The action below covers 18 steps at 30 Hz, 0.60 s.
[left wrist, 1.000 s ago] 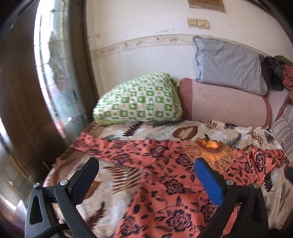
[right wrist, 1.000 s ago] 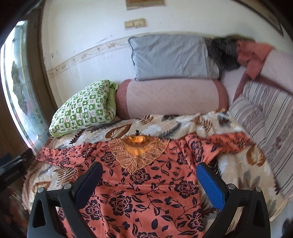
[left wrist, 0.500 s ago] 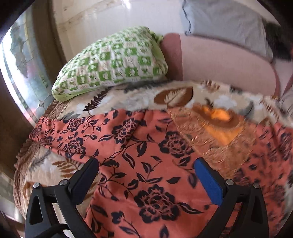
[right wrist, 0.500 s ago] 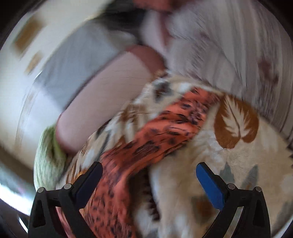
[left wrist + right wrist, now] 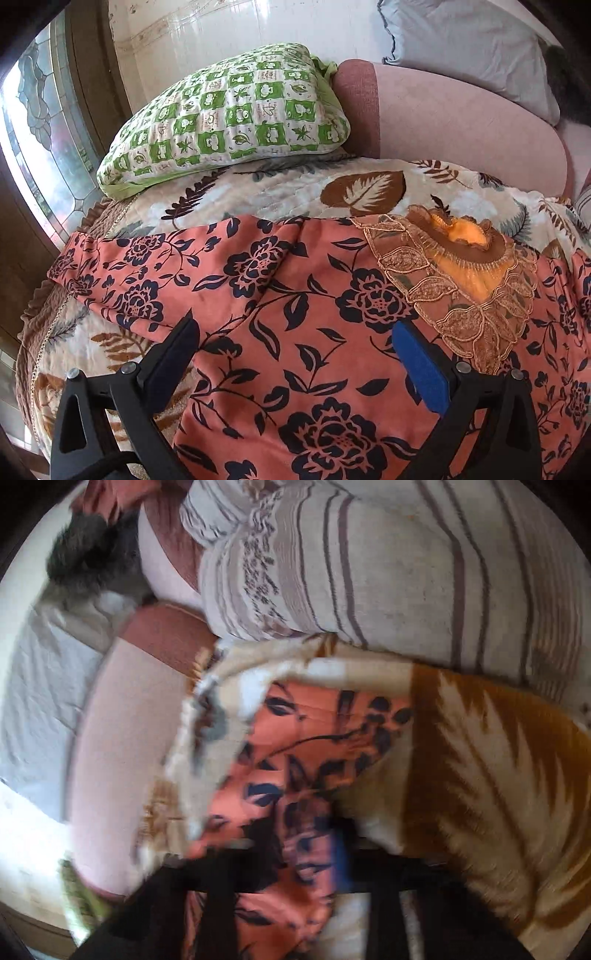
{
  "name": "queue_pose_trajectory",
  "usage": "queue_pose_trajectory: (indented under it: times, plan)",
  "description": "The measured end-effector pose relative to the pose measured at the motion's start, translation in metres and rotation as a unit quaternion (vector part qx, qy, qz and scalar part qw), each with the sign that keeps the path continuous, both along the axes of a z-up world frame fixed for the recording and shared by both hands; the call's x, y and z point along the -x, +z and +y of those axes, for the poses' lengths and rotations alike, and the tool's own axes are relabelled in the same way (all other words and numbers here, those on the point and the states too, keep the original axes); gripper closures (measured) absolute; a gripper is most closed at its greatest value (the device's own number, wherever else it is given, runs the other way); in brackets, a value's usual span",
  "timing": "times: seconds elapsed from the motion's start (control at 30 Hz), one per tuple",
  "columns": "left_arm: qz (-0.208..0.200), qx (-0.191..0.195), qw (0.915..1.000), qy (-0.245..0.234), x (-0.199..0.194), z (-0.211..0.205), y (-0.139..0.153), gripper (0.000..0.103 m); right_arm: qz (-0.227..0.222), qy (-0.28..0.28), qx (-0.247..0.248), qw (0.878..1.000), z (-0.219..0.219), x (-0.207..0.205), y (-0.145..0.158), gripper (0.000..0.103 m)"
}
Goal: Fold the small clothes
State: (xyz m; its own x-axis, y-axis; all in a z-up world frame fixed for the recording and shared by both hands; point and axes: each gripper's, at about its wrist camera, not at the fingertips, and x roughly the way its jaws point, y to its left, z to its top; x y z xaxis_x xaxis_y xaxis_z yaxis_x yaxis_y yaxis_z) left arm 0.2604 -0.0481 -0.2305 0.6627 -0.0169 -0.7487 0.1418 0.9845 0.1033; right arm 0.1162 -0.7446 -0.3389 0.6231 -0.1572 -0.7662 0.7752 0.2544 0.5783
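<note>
An orange floral dress (image 5: 314, 295) with a gold lace collar (image 5: 461, 280) lies spread flat on a leaf-print blanket (image 5: 258, 188). My left gripper (image 5: 295, 328) hovers open low over the dress's left shoulder, with nothing between its fingers. The left sleeve (image 5: 122, 266) stretches out toward the window side. The right wrist view is rolled and blurred. There my right gripper (image 5: 303, 853) is closing, its pads drawn near together with the end of the dress's right sleeve (image 5: 314, 738) bunched between them.
A green checked pillow (image 5: 229, 114), a pink bolster (image 5: 443, 122) and a grey pillow (image 5: 461, 40) line the wall behind the blanket. A striped cushion (image 5: 369, 554) sits just past the right sleeve. A stained-glass window (image 5: 44, 129) borders the left.
The left gripper dropped lower and closer over the dress, still open. The right gripper swung to the right sleeve, rolled sideways and closed its jaws on the fabric.
</note>
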Motion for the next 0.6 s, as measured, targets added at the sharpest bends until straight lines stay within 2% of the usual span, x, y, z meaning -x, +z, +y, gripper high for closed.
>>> queue_pose_trajectory:
  times: [0.1,0.3,0.43,0.5,0.6]
  plan:
    - [-0.016,-0.006,0.9998,0.004,0.001,0.003,0.004,0.0,-0.017,-0.021,0.023,0.999,0.008,0.009,0.01,0.096]
    - [-0.047,0.003,0.9987,0.019,0.005,0.022,0.02,0.0,-0.078,0.01,0.08,0.994,0.051,0.018,0.087,0.097]
    - [-0.073,-0.008,0.996,0.051,0.005,0.048,0.028,0.0,-0.131,0.078,0.121,0.981,0.11,0.013,0.167,0.097]
    - [-0.07,-0.006,0.9947,0.075,0.003,0.071,0.029,0.0,-0.154,0.124,0.141,0.97,0.157,0.003,0.208,0.097]
    - [-0.053,0.012,0.9926,0.109,0.0,0.105,0.03,0.0,-0.183,0.194,0.155,0.951,0.234,-0.015,0.251,0.097]
